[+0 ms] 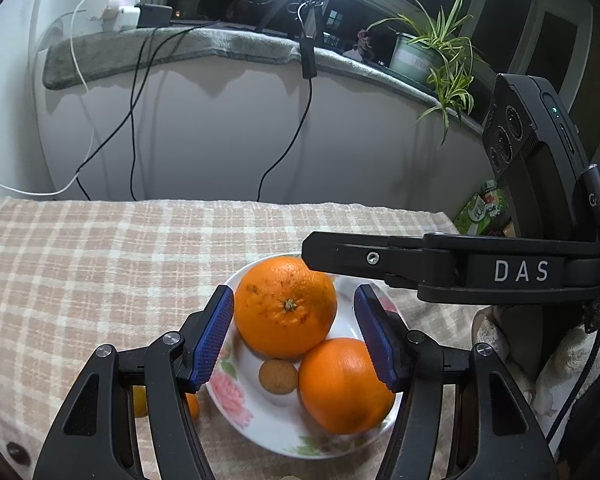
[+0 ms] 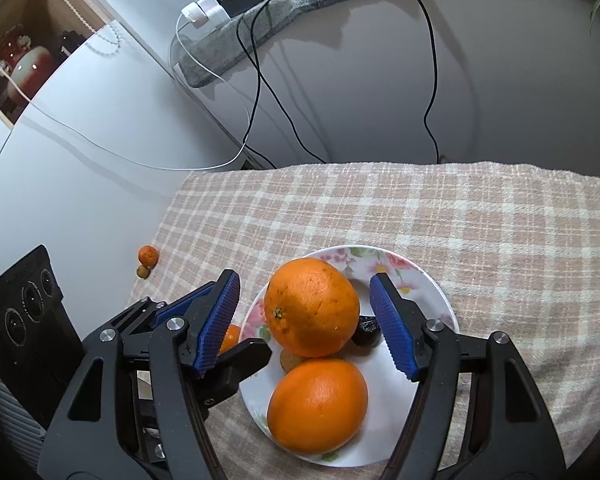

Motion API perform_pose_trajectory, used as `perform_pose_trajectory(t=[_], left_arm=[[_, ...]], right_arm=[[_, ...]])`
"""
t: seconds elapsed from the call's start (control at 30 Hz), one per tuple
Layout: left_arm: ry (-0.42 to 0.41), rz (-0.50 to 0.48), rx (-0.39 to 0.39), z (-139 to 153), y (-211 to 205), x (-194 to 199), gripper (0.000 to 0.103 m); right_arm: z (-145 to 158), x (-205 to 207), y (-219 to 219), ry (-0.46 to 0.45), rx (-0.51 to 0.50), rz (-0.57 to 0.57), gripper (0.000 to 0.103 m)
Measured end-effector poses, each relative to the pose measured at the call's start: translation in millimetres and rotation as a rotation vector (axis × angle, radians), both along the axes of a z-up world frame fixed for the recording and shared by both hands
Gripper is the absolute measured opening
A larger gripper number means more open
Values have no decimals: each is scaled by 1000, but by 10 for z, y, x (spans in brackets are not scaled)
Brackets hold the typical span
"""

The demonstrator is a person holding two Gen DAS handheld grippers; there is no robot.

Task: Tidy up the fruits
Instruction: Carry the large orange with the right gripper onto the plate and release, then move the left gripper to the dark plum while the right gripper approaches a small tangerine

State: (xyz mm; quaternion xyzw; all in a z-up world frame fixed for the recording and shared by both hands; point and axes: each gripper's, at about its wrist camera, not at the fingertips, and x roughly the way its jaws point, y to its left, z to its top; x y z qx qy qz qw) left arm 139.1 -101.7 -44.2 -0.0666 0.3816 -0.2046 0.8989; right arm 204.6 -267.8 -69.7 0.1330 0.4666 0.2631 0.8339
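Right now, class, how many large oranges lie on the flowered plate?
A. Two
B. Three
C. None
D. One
A. Two large oranges, one farther from the camera and one nearer, sit together on the flowered plate, with a small brown fruit between them, as both wrist views show.
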Motion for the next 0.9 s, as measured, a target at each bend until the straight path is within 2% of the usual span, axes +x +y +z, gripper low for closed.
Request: perform_pose_trajectory(t=[0.23,0.37,0.57,0.9], left_arm=[[-28,19,12,50,90,-165,63],[-44,43,33,48,175,-277,66],[-57,91,55,23,328,-430,72],[-94,153,103,44,563,-636,72]], right_arm=[[85,-168,-1,-59,-39,0,72],[125,-272,6,-99,-56,-2,80],[169,-405,35,-144,-62,-7,86],[205,-638,322,-240,-109,44,86]])
